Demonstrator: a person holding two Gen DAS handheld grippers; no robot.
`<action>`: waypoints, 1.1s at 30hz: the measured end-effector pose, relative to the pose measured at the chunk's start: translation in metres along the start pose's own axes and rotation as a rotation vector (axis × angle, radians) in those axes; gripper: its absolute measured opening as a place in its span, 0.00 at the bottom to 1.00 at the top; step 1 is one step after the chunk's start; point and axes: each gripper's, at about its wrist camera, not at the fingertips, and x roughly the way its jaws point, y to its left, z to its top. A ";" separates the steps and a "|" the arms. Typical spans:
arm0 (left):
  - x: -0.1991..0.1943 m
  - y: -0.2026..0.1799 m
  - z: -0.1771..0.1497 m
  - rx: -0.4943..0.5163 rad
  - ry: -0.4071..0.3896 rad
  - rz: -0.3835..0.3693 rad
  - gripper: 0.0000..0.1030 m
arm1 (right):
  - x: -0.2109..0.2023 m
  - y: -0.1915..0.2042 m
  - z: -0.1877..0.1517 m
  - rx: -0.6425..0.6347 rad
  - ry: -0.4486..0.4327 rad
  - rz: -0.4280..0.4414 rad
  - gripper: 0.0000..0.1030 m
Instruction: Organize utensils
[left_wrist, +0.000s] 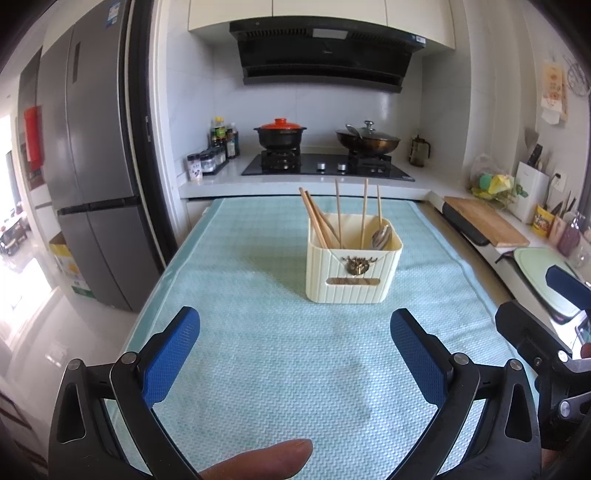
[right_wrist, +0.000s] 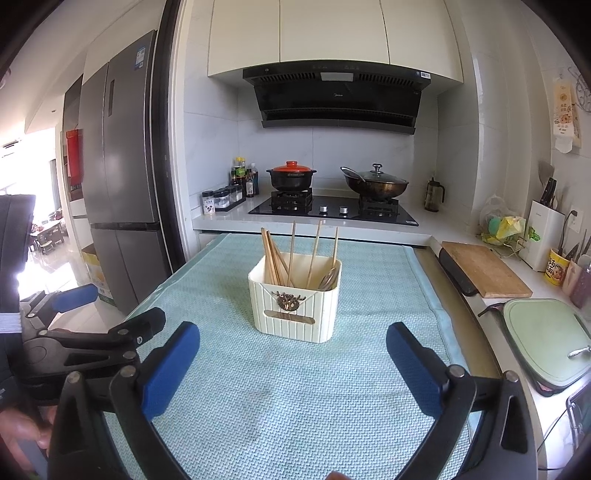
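A cream ribbed utensil holder (left_wrist: 352, 273) (right_wrist: 295, 312) stands upright on the pale blue-green mat (left_wrist: 277, 369) (right_wrist: 295, 398). Several wooden chopsticks (left_wrist: 317, 221) (right_wrist: 275, 258) and a metal spoon (left_wrist: 382, 236) (right_wrist: 328, 278) stick up out of it. My left gripper (left_wrist: 295, 354) hovers over the mat a short way in front of the holder, open with nothing between its blue pads. My right gripper (right_wrist: 293, 369) hangs likewise before the holder, open wide and empty. Each gripper shows at the edge of the other's view. A fingertip (left_wrist: 266, 461) shows at the bottom of the left view.
Behind the mat a stove carries a black pot with a red lid (left_wrist: 279, 134) and a lidded wok (left_wrist: 367, 142). A wooden cutting board (right_wrist: 484, 271) and a green tray (right_wrist: 546, 339) lie on the right counter. A tall grey fridge (left_wrist: 85, 166) stands left.
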 end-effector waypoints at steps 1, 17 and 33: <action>0.000 0.000 0.000 0.000 0.000 0.000 1.00 | 0.000 0.000 0.000 -0.001 0.000 -0.001 1.00; -0.001 0.000 0.001 -0.004 -0.001 0.001 1.00 | 0.000 -0.002 -0.002 0.006 0.002 -0.004 1.00; 0.001 -0.004 0.000 -0.009 0.018 -0.006 1.00 | 0.004 -0.003 -0.006 0.007 0.011 -0.007 1.00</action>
